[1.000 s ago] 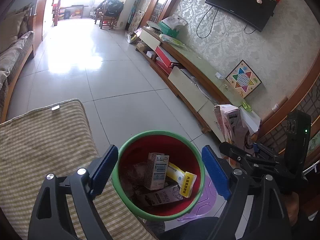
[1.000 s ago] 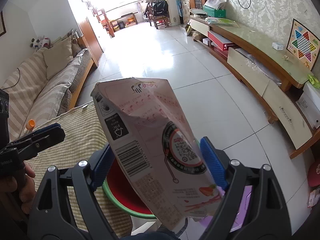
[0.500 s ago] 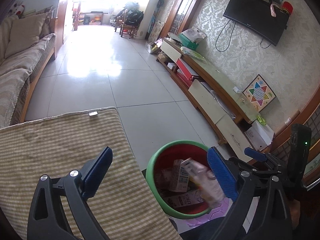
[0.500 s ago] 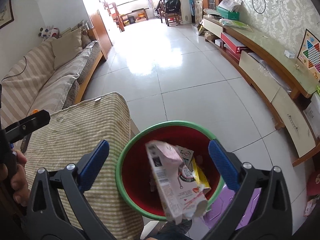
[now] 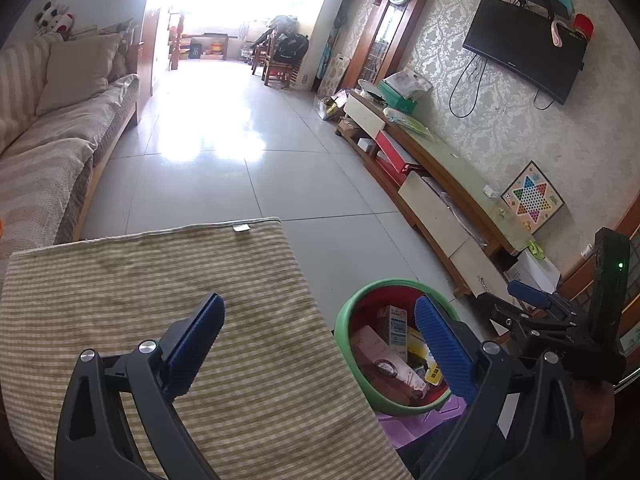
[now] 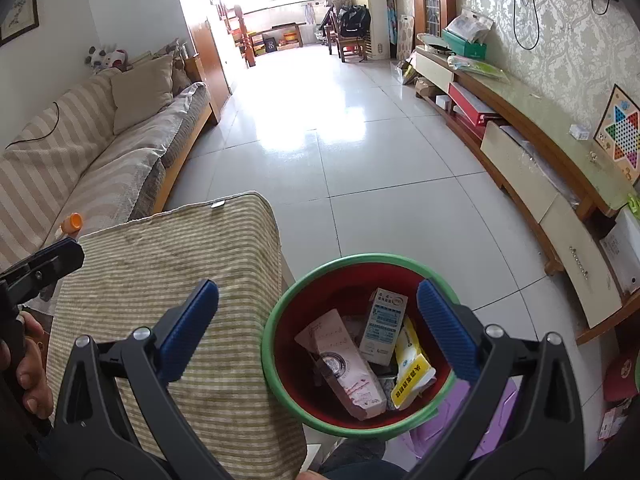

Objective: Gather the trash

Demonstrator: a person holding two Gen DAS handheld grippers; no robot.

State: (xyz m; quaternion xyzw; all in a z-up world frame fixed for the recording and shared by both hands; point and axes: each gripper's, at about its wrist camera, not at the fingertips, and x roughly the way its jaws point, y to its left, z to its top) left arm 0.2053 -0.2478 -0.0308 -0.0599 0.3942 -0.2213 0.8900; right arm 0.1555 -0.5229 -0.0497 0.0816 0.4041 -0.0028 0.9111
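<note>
A red bin with a green rim [image 5: 345,320] [image 6: 360,258] stands on the floor beside a striped cloth-covered table [image 5: 140,300] [image 6: 160,256]. Inside lie a pink carton [image 6: 344,364] [image 5: 380,354], a small blue-and-white carton [image 6: 382,328] [image 5: 394,326] and a yellow wrapper [image 6: 412,372]. My right gripper [image 6: 318,286] hangs open above the bin's left rim, nothing between its fingers. My left gripper [image 5: 318,302] is open and empty over the table's right edge, its right finger over the bin. In the left wrist view the right gripper's blue fingertip [image 5: 528,296] shows at the far right.
A purple stool [image 6: 490,420] sits under the bin's near side. A striped sofa [image 6: 100,152] runs along the left, with an orange-capped bottle [image 6: 72,222] on it. A long low TV cabinet [image 5: 440,184] lines the right wall. Tiled floor [image 6: 360,140] stretches ahead.
The pink carton left my right gripper and dropped into the bin. The right jaws spread wider. Both grippers drew leftward and up, so the bin now sits further right in the left wrist view.
</note>
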